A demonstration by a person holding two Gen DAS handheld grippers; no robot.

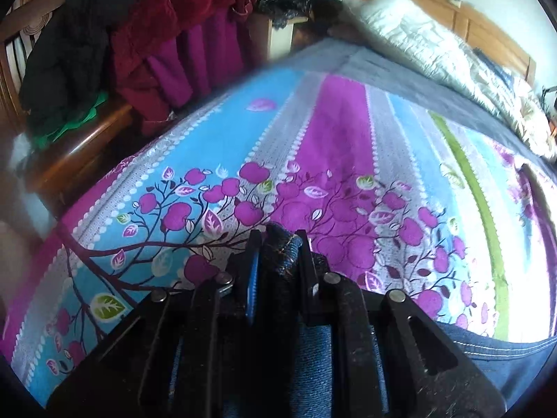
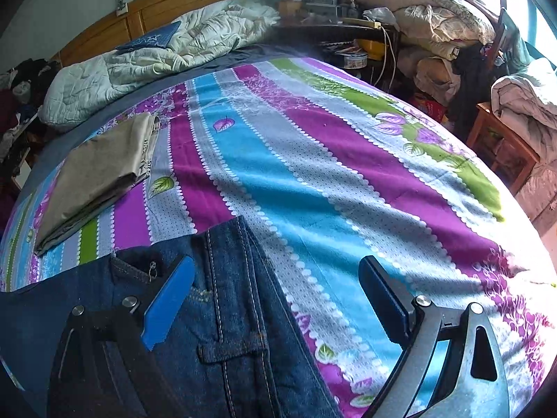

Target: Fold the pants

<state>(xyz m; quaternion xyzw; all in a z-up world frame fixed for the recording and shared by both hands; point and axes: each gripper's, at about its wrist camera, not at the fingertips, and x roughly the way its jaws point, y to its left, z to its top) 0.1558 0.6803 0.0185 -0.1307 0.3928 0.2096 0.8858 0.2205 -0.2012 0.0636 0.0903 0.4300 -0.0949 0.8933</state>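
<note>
Dark blue denim pants (image 2: 236, 313) lie on the striped floral bedspread (image 2: 313, 174) at the near edge, waistband and belt loop toward me in the right wrist view. My right gripper (image 2: 276, 271) is open just above them, its blue-padded left finger (image 2: 167, 303) over the denim and the right finger over the bedspread. In the left wrist view my left gripper (image 1: 280, 240) is shut on a bunched fold of the pants (image 1: 280, 250), held slightly above the bedspread (image 1: 313, 139). More denim trails off to the lower right.
Folded khaki pants (image 2: 94, 174) rest on the bed's left side. A rumpled white quilt (image 2: 146, 59) and wooden headboard (image 2: 146, 17) lie at the far end. Cluttered tables, bedding piles (image 2: 435, 17) and hanging dark red clothes (image 1: 156, 41) flank the bed.
</note>
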